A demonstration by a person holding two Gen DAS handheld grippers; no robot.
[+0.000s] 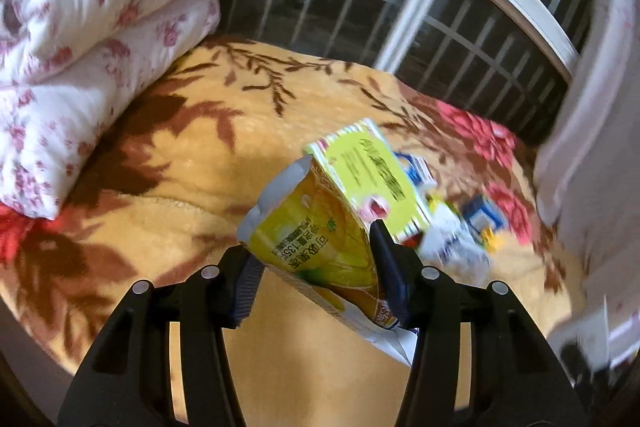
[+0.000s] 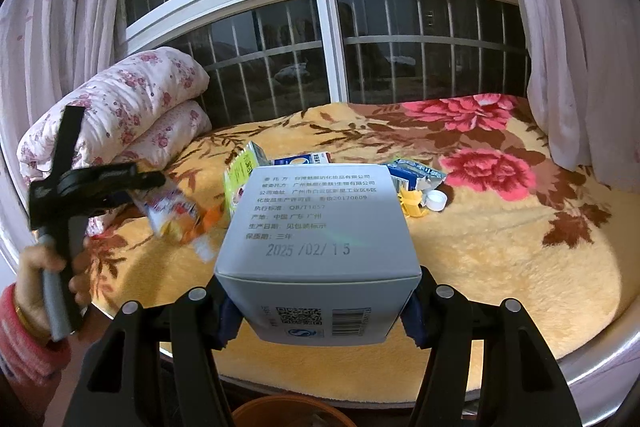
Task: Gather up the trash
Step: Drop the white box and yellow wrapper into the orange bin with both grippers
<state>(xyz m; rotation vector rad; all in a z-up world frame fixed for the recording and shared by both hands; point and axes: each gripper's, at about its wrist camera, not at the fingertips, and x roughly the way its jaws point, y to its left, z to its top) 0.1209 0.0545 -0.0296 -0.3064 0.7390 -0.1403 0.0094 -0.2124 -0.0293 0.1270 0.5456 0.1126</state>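
My left gripper point(image 1: 312, 243) is shut on a yellow drink pouch point(image 1: 320, 227), held tilted above the bed. Seen from the right wrist, a hand point(image 2: 44, 267) holds that left gripper point(image 2: 154, 185) at the left, and the pouch point(image 2: 176, 217) hangs from it. My right gripper point(image 2: 320, 293) is shut on a pale blue box point(image 2: 320, 227) with printed text and a barcode. More trash lies on the floral blanket point(image 2: 500, 259): a green-yellow box point(image 2: 238, 183), a blue-white carton point(image 2: 304, 159), a blue wrapper point(image 2: 416, 175), a yellow piece point(image 2: 412, 205) and a white cap point(image 2: 436, 201).
A folded floral quilt point(image 2: 120, 107) lies at the bed's left end. A barred window point(image 2: 328, 47) runs behind the bed, and curtains point(image 2: 580, 47) hang at both sides. A brown round rim point(image 2: 288, 409) shows below the bed's front edge.
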